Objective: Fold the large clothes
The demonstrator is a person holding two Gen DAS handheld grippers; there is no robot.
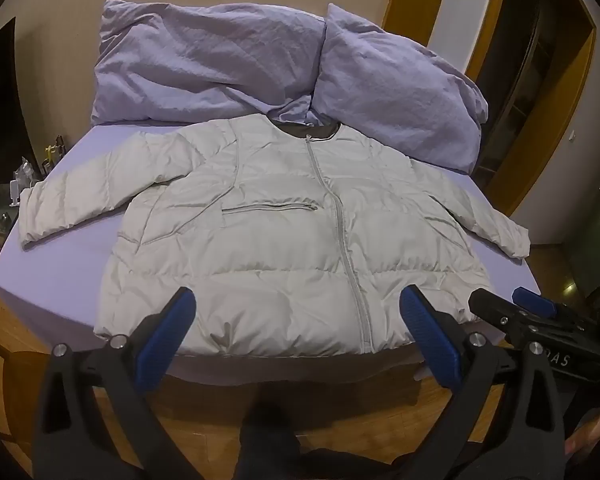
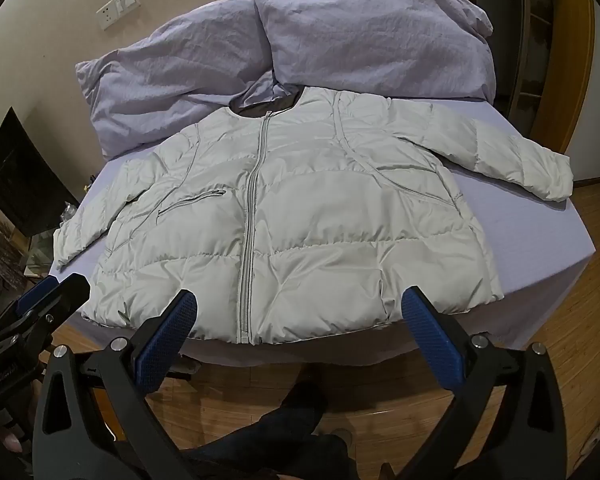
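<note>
— How many things on the bed (image 1: 80, 248)?
— One jacket (image 1: 284, 240), spread flat just beyond both sets of fingers, and two pillows (image 1: 204, 64) behind it.
— The grippers?
— Left gripper (image 1: 296, 332) and right gripper (image 2: 298, 332) both released, holding nothing.

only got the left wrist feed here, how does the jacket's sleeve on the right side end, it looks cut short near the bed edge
Observer: In the right wrist view that sleeve lies fully on the bed, cuff just short of the edge.
Operator: is the right gripper holding anything
Observer: No, the right gripper is open, hanging over the jacket hem.
Operator: what's past that bed corner
Observer: Wood floor beside the corner, then a wooden door frame behind.
</note>
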